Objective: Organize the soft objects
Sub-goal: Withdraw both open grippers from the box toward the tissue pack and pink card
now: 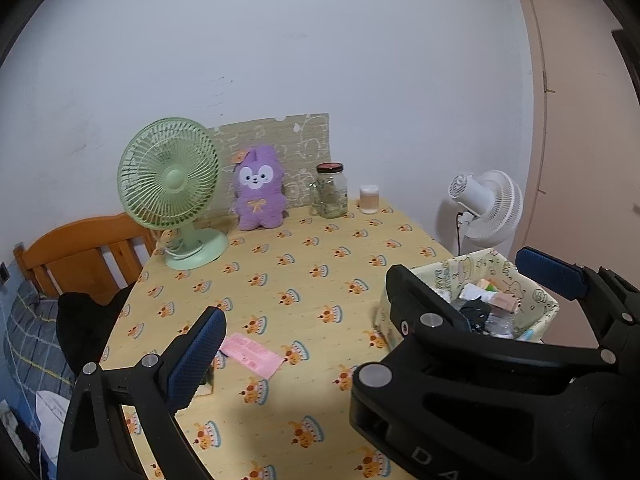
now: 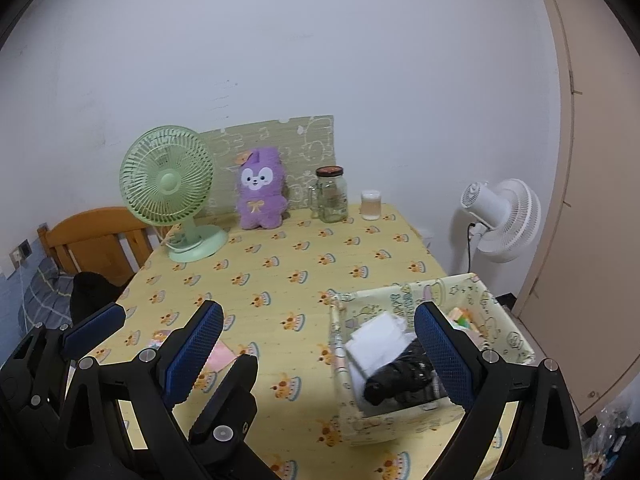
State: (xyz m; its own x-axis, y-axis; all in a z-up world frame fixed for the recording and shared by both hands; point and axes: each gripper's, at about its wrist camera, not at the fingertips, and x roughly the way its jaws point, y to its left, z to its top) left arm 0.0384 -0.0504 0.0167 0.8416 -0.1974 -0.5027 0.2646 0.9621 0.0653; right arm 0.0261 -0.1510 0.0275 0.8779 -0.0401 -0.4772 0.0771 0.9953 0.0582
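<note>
Both tongs, the left gripper (image 2: 164, 322) and right gripper (image 2: 328, 346), were held spread and empty above the table (image 2: 304, 256). The plush toy (image 2: 262, 190) was propped upright at the far edge, well apart from the fabric basket (image 2: 508, 334). The approach step was judged pending; a forward reach was required.

Plain white wall (image 2: 320, 60) at far side, faint scuffs. Table (image 2: 288, 276) under yellow patterned cloth, pushed against wall. Wooden bed frame (image 2: 100, 240) at far left, grey checked bedding (image 2: 44, 296) beside it. White standing fan (image 2: 500, 220) at far right, corded. Beige door (image 2: 592, 160) on right. Light dim, even.
</note>
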